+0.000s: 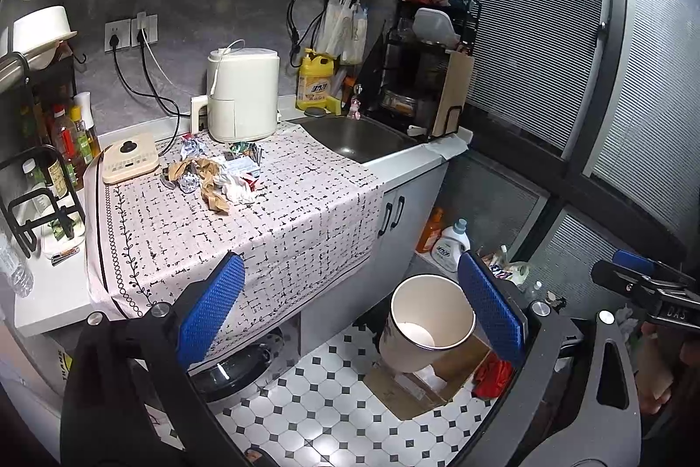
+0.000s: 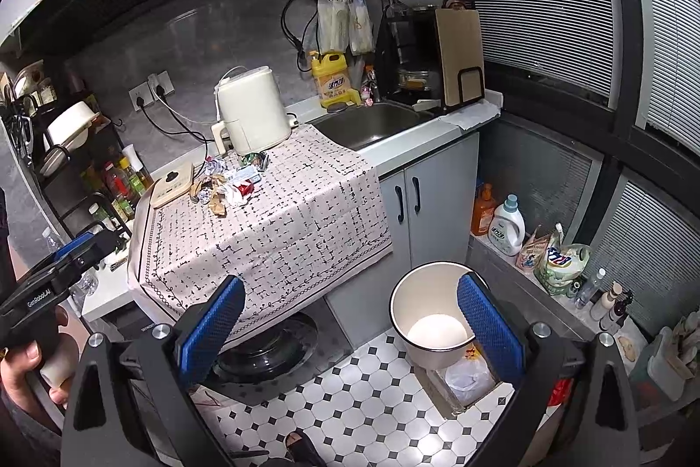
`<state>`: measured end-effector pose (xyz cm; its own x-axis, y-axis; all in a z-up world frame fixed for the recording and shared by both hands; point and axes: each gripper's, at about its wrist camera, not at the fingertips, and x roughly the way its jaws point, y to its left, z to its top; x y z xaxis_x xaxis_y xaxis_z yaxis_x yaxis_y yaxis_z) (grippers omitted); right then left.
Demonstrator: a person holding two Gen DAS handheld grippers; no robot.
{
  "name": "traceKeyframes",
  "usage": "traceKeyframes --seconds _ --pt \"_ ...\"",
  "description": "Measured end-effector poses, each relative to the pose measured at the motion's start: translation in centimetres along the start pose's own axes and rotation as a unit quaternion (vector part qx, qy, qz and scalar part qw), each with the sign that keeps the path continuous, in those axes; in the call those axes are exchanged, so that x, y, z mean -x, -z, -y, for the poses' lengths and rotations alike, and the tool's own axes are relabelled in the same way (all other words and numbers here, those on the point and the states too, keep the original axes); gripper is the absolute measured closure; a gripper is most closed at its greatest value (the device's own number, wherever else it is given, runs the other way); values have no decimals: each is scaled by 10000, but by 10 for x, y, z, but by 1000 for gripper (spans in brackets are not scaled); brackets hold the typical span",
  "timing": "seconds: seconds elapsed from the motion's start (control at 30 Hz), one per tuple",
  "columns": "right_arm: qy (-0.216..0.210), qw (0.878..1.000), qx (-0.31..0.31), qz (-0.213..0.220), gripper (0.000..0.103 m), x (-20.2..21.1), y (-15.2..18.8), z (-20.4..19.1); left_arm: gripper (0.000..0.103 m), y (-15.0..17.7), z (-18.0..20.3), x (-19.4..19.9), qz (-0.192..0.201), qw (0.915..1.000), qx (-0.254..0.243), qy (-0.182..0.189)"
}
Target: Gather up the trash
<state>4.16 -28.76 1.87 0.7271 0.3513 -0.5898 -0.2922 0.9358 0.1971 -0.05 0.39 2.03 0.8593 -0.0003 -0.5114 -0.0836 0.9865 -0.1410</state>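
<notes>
While both grippers hang back from the counter over the tiled floor (image 2: 341, 388), each has its blue-padded fingers spread wide with nothing between them: the left gripper (image 1: 350, 309) and the right gripper (image 2: 350, 318) alike. The trash pile (image 1: 214, 173), crumpled brown paper, white tissue, foil and small wrappers, lies toward the back of the patterned cloth (image 1: 271, 230), well apart from either gripper. Broad bare cloth stretches from the pile to the front edge, where the fabric hangs down over the counter face. Just left of the pile sits a cream flat appliance (image 1: 130, 157), and a cream jug-shaped appliance (image 1: 243, 93) stands behind it, both close enough to crowd the pile's back and left sides. To the right, the cloth's edge ends beside the steel sink (image 1: 358, 136), with a yellow detergent bottle (image 1: 316, 78) and a dark dish rack (image 1: 431, 73) beyond. Sauce bottles (image 1: 72, 134) crowd the counter's left end. On the floor below the grippers stands a white bin (image 2: 431, 314), open and upright, with something pale at its bottom that may be a liner or paper. It touches or rests on a cardboard box (image 1: 420, 384) beside the grey cabinet doors (image 2: 409, 200). A round dark appliance (image 2: 267, 344) sits under the cloth's overhang, narrowing the floor space there.
</notes>
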Motion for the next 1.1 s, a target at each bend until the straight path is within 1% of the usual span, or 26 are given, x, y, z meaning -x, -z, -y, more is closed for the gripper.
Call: traceKeyframes --seconds 0.23,0.73,1.1 --pt "-43 10000 -48 29 8 3 -2 3 6 -1 3 1 27 10000 -49 -55" --pt "-158 9999 41 21 8 6 -1 0 6 -1 -3 9 62 9998 76 -159" --pt "-208 9998 71 5 8 8 1 1 6 2 -3 12 59 9998 78 -177"
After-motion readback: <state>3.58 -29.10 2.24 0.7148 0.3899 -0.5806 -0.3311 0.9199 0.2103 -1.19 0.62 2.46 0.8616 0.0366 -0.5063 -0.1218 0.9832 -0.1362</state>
